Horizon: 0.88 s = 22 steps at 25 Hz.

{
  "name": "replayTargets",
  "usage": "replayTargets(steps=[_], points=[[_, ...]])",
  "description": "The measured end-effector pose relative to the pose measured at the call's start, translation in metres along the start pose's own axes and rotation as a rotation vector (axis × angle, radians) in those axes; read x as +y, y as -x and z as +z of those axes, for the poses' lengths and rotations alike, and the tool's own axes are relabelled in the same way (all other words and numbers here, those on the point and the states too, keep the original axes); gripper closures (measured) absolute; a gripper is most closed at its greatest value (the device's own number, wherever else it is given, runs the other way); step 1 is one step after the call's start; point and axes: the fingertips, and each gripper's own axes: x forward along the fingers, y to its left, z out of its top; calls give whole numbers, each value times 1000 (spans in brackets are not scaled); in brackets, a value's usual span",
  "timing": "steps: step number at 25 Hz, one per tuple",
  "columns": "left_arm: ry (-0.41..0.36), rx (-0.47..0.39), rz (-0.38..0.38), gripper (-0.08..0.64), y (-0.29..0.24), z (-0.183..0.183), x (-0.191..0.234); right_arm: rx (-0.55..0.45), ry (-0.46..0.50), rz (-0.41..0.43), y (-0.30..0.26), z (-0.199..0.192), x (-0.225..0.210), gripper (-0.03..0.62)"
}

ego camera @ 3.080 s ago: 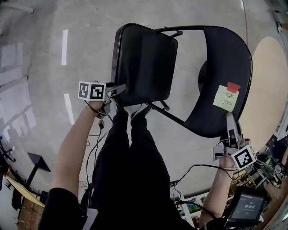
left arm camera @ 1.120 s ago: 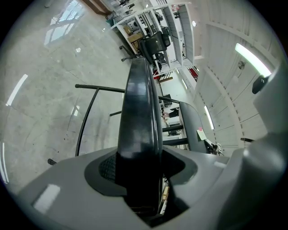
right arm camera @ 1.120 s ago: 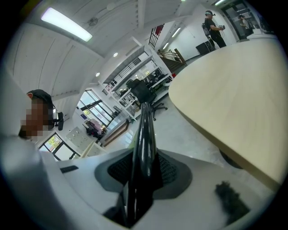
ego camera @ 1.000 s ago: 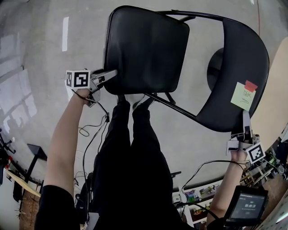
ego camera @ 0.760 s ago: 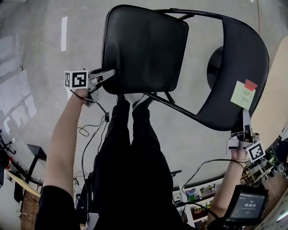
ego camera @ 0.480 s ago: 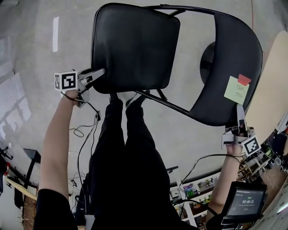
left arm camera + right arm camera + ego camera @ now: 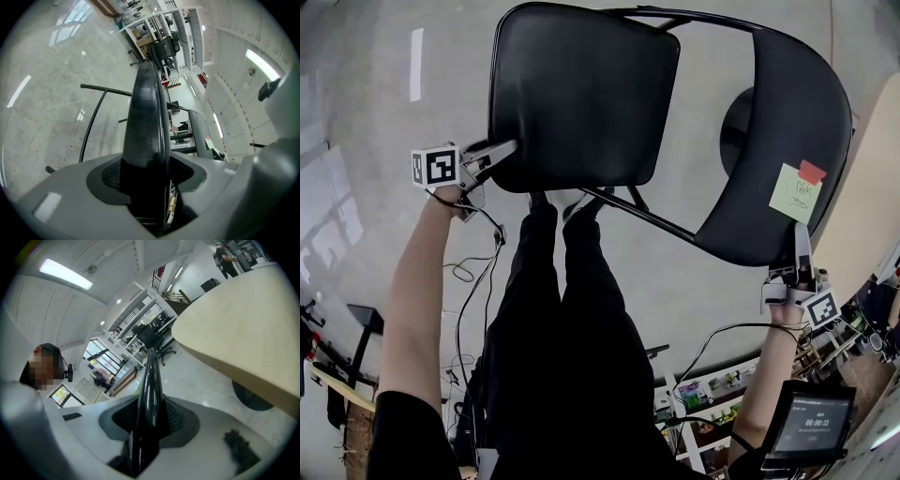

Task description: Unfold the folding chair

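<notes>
A black folding chair stands opened out, its seat (image 7: 581, 94) at the top left and its backrest (image 7: 787, 122), with a green sticky note (image 7: 797, 192), at the right. My left gripper (image 7: 508, 148) is at the seat's left edge. Its jaws have just been opening, and the thick seat edge (image 7: 147, 122) is between them, against one pad with a sliver of gap on the other side. My right gripper (image 7: 802, 242) is shut on the backrest's lower rim, and that thin black rim (image 7: 151, 376) is pinched between its pads (image 7: 176, 420).
The person's dark-trousered legs (image 7: 562, 328) stand just below the seat, beside the chair's metal frame tube (image 7: 647, 217). A round beige table (image 7: 872, 187) is close at the right, over a concrete floor (image 7: 375, 141). Cables (image 7: 473, 272) hang from the left gripper. A small screen (image 7: 806, 431) is at the lower right.
Since the oldest frame the seat has swung further from the backrest and the grippers are wider apart. Over the last second both hands have stayed almost still; only the view has shifted slightly.
</notes>
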Motion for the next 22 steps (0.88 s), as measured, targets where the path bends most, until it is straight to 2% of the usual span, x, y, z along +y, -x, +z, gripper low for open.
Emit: replayTargets(steps=[6,9,12,15,16,18,19,20,22], points=[[8,3,-6,311,-4,0,1,-9,-4,21,0,1,0,474],[35,-4,54,281,-1,-1,9,7,8,31,-4,-1,9,474],[35,-22,205,252,5,-3,18,32,60,11,-9,0,23,476],[0,-31,412,242,6,-5,26,32,108,-41,-13,1,32,476],[-36,-22,494,244,7,-4,27,34,122,-49,-15,0,37,476],[-160,25,648,272,8,-3,21,49,146,-50,-17,0,50,476],[-224,51,696,289,6,-2,13,57,151,-48,-18,0,56,476],[-266,67,713,288,2,-1,4,64,156,-47,-18,0,62,477],[-264,58,680,288,-9,1,-13,71,167,-52,-18,2,68,479]])
